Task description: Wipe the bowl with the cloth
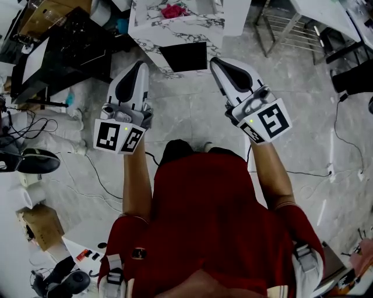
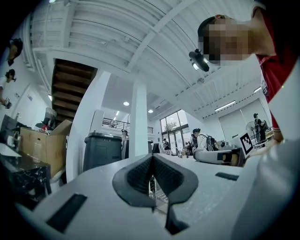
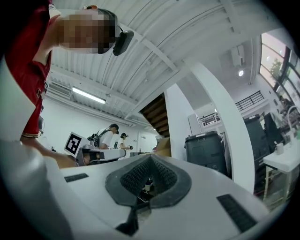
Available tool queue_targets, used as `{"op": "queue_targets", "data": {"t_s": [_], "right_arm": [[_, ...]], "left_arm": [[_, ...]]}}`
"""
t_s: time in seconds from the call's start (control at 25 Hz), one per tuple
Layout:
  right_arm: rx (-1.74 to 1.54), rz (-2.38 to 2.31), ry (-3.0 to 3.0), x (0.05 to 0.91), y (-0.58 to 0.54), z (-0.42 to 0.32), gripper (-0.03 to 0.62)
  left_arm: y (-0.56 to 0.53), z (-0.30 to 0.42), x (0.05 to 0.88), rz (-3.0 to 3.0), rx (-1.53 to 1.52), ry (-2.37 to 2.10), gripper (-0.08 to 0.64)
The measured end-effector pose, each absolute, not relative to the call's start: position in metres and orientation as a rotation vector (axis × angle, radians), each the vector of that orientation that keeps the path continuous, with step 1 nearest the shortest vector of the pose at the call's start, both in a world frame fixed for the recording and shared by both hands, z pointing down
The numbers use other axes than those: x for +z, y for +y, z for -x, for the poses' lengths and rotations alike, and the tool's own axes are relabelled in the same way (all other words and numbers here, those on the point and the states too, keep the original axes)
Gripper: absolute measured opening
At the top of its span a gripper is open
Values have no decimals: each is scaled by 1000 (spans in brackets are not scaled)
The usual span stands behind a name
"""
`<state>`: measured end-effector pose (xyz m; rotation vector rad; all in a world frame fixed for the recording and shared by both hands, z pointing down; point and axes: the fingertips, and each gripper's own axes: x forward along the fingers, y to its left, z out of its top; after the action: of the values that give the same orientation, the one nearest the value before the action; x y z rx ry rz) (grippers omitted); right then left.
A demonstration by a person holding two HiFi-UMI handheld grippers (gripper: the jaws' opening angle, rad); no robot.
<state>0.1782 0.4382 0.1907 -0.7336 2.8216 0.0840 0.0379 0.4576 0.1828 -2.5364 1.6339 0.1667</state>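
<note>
In the head view both grippers are held out level over the floor, in front of a person in a red shirt (image 1: 221, 215). My left gripper (image 1: 141, 64) is shut, its jaws meeting with nothing between them. My right gripper (image 1: 214, 60) is also shut and empty. Beyond their tips stands a marble-topped table (image 1: 192, 29) with a red crumpled thing (image 1: 173, 10) on it; I cannot tell if it is the cloth. No bowl shows. The left gripper view has the left gripper (image 2: 152, 157) pointing up at the room and ceiling, and the right gripper view shows the same of the right gripper (image 3: 149, 158).
A black cabinet (image 1: 64, 52) stands at the left, a metal rack (image 1: 291, 26) at the upper right. Cables (image 1: 87, 169) trail over the marble floor. A cardboard box (image 1: 41, 224) and a tape roll (image 1: 32, 195) lie lower left. Several people stand in the background (image 2: 201, 138).
</note>
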Motion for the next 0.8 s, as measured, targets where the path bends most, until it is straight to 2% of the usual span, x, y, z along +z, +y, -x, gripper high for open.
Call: {"op": "queue_targets", "data": {"t_s": [0.36,0.8], "right_arm": [[73,770,2825,199,371,-160,-3],[160,880,2892,205,237,-50,-3]], "left_arm": [[390,-18,195,2557,143,1625,5],[241,85,216,2625,168,1521,5]]}}
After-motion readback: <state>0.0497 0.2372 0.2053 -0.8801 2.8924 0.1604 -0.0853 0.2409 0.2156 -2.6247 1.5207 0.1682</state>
